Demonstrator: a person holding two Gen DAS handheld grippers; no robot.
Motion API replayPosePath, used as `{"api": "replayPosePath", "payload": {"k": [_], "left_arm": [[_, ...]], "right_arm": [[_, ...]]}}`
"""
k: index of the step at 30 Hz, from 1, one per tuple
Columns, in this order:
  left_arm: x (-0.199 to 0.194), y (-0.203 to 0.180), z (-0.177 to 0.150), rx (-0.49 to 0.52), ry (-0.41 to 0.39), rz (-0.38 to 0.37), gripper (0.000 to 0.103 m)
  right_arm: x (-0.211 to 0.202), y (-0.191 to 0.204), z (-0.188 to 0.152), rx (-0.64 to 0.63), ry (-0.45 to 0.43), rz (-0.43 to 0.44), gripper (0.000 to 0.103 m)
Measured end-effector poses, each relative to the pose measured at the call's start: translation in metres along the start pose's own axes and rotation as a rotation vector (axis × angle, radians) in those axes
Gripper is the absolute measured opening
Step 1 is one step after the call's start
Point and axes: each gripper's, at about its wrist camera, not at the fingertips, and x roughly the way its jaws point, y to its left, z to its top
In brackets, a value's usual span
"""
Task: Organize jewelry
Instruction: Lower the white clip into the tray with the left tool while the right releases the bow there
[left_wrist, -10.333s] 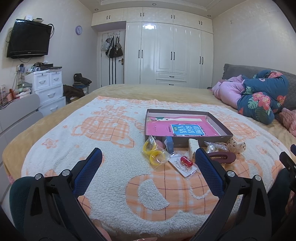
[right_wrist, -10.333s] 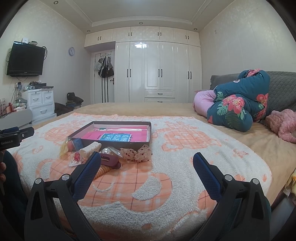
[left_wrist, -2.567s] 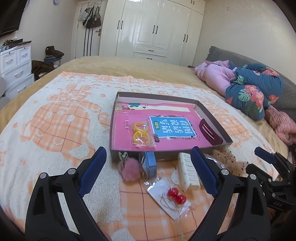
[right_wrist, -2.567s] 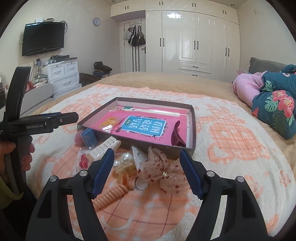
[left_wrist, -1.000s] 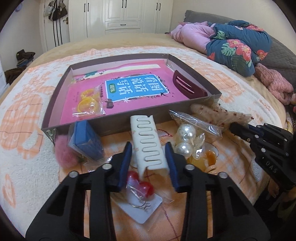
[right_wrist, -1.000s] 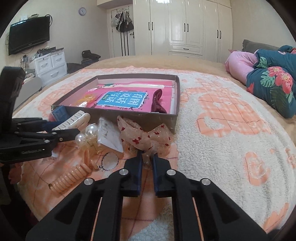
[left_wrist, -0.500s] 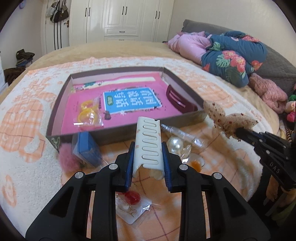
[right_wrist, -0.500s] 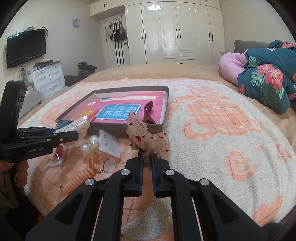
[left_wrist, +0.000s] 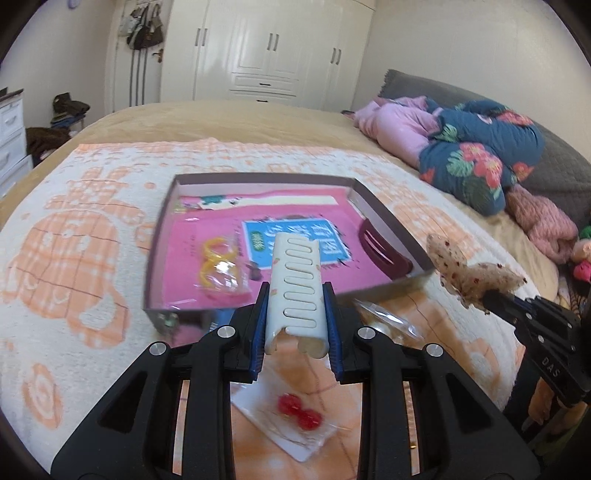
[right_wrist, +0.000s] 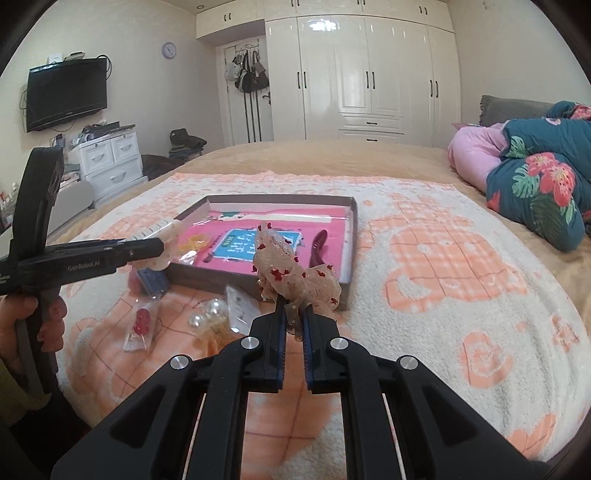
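We are gripping a white hair claw clip (left_wrist: 296, 291) between the closed fingers of our left gripper (left_wrist: 295, 325), holding it in the air just in front of the shallow cardboard tray (left_wrist: 388, 218) on the bed's orange-patterned blanket (left_wrist: 74, 258). Our right gripper (right_wrist: 294, 325) is clamping a sheer beige bow with red specks (right_wrist: 291, 277), lifted near the tray's front right corner. Inside the tray, yellow rings in a clear bag (left_wrist: 218, 266) are lying at the left and a dark red hair clip (left_wrist: 384, 251) is leaning along the right wall (both on the pink lining). In front of the tray, red bead earrings on a card (left_wrist: 299, 410) and pearl pieces (right_wrist: 207, 312) are resting on the blanket.
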Motion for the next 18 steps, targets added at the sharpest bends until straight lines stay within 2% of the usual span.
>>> {"api": "replayPosePath", "payload": {"k": [10, 18], "left_arm": [[-0.007, 0.037, 0.014, -0.076, -0.045, 0.047, 0.019], [-0.001, 0.055, 0.022, -0.106, -0.055, 0.075, 0.019]], "right_arm": [[0.021, 0.023, 0.017, -0.053, -0.002, 0.032, 0.008], [0.041, 0.030, 0.028, -0.083, -0.005, 0.027, 0.008]]}}
